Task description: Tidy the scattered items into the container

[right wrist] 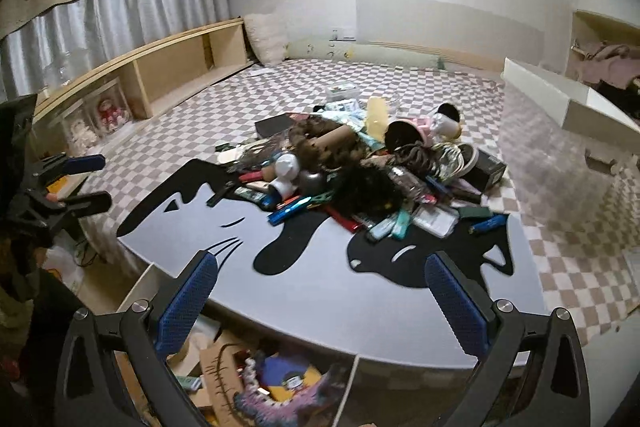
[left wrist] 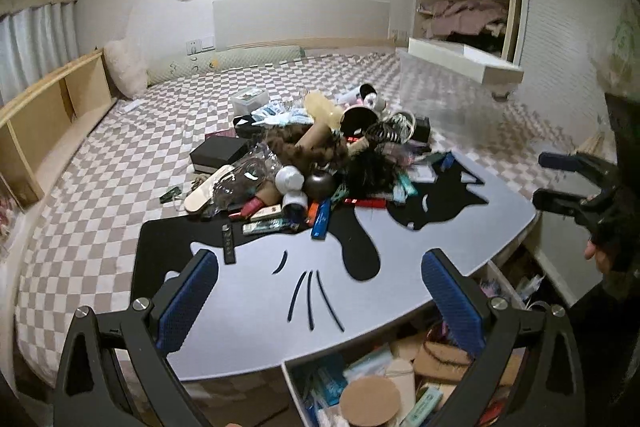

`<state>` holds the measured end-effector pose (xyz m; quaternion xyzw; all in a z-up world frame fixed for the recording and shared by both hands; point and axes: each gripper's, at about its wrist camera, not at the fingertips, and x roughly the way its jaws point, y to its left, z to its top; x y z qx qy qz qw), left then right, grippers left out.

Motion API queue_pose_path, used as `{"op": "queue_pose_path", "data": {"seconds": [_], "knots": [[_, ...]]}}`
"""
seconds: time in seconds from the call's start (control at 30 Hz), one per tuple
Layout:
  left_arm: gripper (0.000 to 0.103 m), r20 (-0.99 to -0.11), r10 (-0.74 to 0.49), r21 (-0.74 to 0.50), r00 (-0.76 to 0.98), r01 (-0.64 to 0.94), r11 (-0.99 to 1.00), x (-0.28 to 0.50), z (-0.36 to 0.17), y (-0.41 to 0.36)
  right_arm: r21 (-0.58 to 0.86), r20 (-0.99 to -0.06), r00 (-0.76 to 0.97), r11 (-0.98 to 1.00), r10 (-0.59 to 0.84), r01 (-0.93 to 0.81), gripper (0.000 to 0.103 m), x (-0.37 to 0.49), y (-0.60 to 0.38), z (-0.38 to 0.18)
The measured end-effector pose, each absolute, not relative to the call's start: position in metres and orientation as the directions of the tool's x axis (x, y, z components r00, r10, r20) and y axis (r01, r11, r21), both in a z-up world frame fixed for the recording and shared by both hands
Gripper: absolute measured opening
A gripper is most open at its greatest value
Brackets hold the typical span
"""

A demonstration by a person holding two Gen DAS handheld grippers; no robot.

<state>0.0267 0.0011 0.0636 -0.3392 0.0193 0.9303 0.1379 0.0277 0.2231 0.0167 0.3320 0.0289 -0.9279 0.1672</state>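
A pile of scattered small items (left wrist: 320, 167) lies on the bed, partly on a grey and black cat-face mat (left wrist: 320, 283); it also shows in the right wrist view (right wrist: 360, 171). A clear plastic container with a white rim (left wrist: 452, 83) stands on the bed right of the pile, and shows in the right wrist view (right wrist: 560, 143). My left gripper (left wrist: 320, 275) is open and empty over the mat's near part. My right gripper (right wrist: 320, 279) is open and empty over the mat; it also shows at the right in the left wrist view (left wrist: 556, 181).
The bed has a checkered cover (left wrist: 120, 163). A wooden shelf (left wrist: 48, 115) runs along its left side. An open drawer full of odds and ends (left wrist: 400, 379) sits below the mat's near edge. An open wardrobe (left wrist: 464, 15) stands behind the container.
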Motion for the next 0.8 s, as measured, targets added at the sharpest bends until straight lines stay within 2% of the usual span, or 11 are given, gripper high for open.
{"op": "queue_pose_path", "data": {"seconds": [0.13, 0.23, 0.6, 0.8], "knots": [[0.102, -0.623, 0.247, -0.081, -0.742, -0.254, -0.964, 0.014, 0.071, -0.007, 0.064, -0.624, -0.732, -0.952, -0.273, 0.301, 0.103, 0.016, 0.235, 0.026], [0.102, -0.606, 0.214, -0.046, -0.767, -0.234, -0.971, 0.007, 0.075, -0.009, 0.066, -0.633, -0.729, -0.957, -0.259, 0.282, 0.103, 0.005, 0.246, 0.035], [0.102, -0.545, 0.165, -0.001, -0.822, -0.197, -0.98, -0.025, 0.083, -0.03, -0.144, -0.632, -0.771, -0.967, -0.074, 0.212, 0.103, -0.033, 0.268, 0.059], [0.102, -0.587, 0.16, -0.028, -0.794, -0.177, -0.984, -0.053, 0.068, -0.049, -0.154, -0.636, -0.771, -0.974, -0.032, 0.167, 0.103, -0.056, 0.284, 0.047]]}}
